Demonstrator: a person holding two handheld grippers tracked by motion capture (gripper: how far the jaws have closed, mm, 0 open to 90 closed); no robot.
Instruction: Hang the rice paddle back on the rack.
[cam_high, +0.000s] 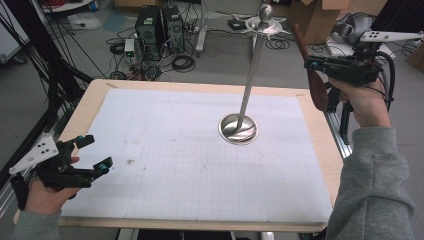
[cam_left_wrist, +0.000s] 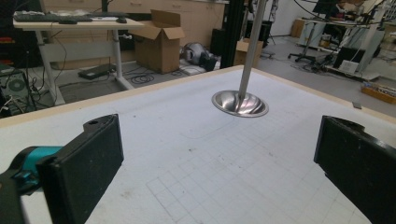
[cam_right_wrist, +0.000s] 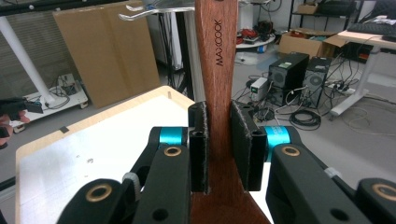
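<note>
Clamping a wooden spatula (cam_right_wrist: 218, 93) by its handle, the right gripper (cam_right_wrist: 219, 149) holds it raised near the metal stand (cam_high: 250, 85) — the left gripper (cam_left_wrist: 219, 158) hovers over the table (cam_high: 320, 150) with jaws apart, holding nothing.

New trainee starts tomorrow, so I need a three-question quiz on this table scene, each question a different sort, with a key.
1. True or false: the right gripper is shut on the wooden utensil.
2. The left gripper is: A) holding a cup, B) open with nothing between its jaws, C) clamped on the stand.
3. Fill in: the metal stand rests its round base on the white ____.

Key
1. True: its jaws press both sides of the handle.
2. B.
3. Mat; the gridded white mat covers the wooden table.
</note>
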